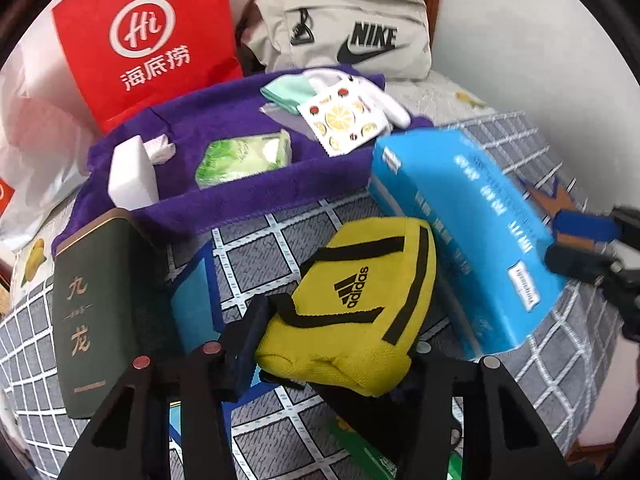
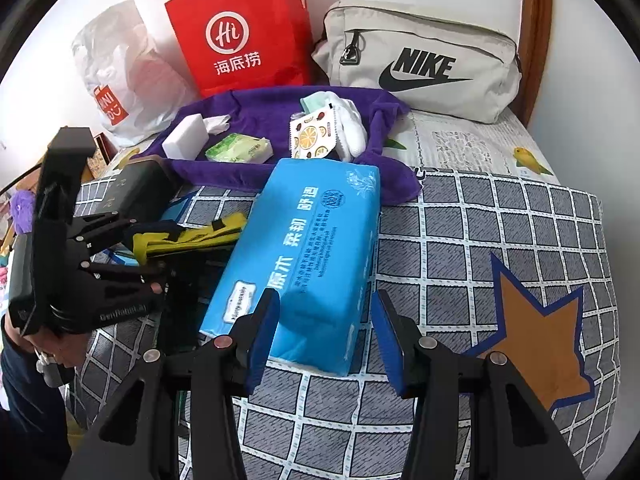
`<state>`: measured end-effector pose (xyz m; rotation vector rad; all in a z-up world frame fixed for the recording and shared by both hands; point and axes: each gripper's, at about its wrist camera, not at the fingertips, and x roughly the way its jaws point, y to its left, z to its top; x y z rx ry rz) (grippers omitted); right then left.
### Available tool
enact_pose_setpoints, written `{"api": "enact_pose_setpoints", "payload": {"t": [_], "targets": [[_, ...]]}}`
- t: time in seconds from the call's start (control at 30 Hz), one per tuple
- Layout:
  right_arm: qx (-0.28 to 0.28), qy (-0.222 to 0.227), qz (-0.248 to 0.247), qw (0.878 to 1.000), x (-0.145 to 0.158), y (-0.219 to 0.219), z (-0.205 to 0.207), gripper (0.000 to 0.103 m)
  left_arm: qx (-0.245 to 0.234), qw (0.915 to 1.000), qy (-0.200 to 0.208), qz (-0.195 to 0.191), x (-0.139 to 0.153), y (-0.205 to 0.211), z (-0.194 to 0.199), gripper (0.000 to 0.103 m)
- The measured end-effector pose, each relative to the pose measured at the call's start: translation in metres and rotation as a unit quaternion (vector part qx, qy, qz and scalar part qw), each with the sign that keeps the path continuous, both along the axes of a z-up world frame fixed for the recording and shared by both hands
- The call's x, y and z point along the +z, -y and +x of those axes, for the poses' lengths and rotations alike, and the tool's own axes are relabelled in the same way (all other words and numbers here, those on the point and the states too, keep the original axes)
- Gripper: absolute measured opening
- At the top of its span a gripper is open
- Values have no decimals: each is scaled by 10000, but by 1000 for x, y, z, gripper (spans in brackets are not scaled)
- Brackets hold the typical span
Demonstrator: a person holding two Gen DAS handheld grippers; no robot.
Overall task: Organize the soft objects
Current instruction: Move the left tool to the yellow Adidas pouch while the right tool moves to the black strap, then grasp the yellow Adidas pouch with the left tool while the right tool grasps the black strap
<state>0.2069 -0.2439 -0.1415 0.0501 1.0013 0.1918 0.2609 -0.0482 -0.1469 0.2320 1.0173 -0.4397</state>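
Observation:
My left gripper [image 1: 336, 344] is shut on a yellow Adidas pouch [image 1: 356, 304] and holds it over the checked bedspread; it also shows in the right wrist view [image 2: 192, 236]. My right gripper [image 2: 326, 336] is open with its blue fingers on either side of the near end of a blue tissue pack [image 2: 304, 256]; a gap shows on the right side. The pack also shows in the left wrist view [image 1: 464, 232]. A purple towel [image 1: 240, 196] holds a white sponge [image 1: 130, 176], a green tissue packet [image 1: 244, 158], a fruit-print packet [image 1: 344, 120] and white socks [image 2: 352, 128].
A dark green tin box [image 1: 96, 312] stands left of the pouch. A red paper bag [image 2: 244, 28], a white plastic bag [image 2: 116, 72] and a grey Nike bag [image 2: 420, 60] stand against the wall behind the towel. The checked bedspread [image 2: 500, 232] spreads to the right.

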Motion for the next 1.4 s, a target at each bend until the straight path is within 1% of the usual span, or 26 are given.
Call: {"api": "enact_pose_setpoints", "payload": {"t": [0.03,0.23,0.33,0.47,0.73,0.83,0.97,1.13,1.2,1.27,1.4], "targets": [[16,14,-1,10000,1,-1,-1,47,-1,10000,17,-85,3,-2,-1,46],[150,150,15,9998,9,-9,-11,47,72,9995,185,-232,24,-11,-15,46],[257,187,10,9995,12,-15,-17,47,189,9992,253,-229,31,-18,-21,46],[481,248,29,9985,14,-28,-28,47,307,9984,275,-399,41,-30,-33,46],[882,238,197,9956,11,-51,-51,47,611,9964,451,-370,52,-47,-61,46],[1059,257,164,9939,4,-61,-58,47,798,9951,486,-323,51,-56,-72,46],[1189,163,193,9926,-9,-70,-59,47,964,9938,410,-384,44,-69,-83,46],[1363,100,147,9905,-27,-86,-56,44,1166,9917,366,-398,37,-85,-93,46],[1387,38,92,9903,-34,-91,-52,40,1244,9908,351,-404,34,-90,-95,46],[1436,-48,80,9896,-41,-94,-48,31,1324,9898,330,-407,32,-96,-97,46],[1530,-149,-1,9881,-50,-100,-44,29,1455,9878,287,-465,27,-106,-99,46]]}}
